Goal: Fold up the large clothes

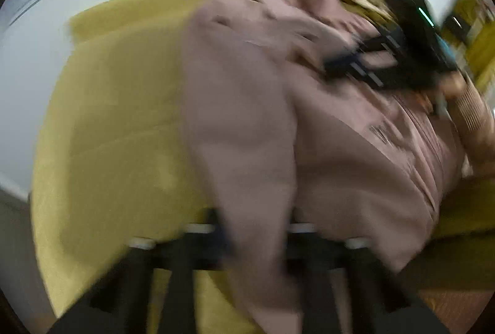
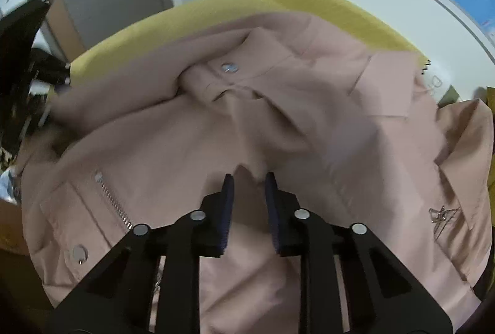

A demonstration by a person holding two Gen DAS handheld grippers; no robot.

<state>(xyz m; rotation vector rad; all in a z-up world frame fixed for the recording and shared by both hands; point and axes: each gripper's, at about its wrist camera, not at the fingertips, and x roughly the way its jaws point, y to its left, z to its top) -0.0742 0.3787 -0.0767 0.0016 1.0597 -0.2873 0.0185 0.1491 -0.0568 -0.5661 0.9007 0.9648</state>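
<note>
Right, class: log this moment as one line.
garment: pink jacket on yellow sofa | left tongs: shut on jacket | right tongs: open, above jacket

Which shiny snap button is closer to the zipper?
The lower snap button, on the pink jacket's corner flap, sits just below the zipper. The other snap button is far up, by the collar.

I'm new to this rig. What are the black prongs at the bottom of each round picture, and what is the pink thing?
Each picture comes from a fisheye camera on a handheld gripper, looking along its two fingers. The pink thing is a jacket lying on a yellow sofa. In the blurred left view, the left gripper is shut on a fold of the jacket. In the right view, the right gripper has its jaws apart above the fabric, holding nothing. The right gripper also shows in the left view.
</note>
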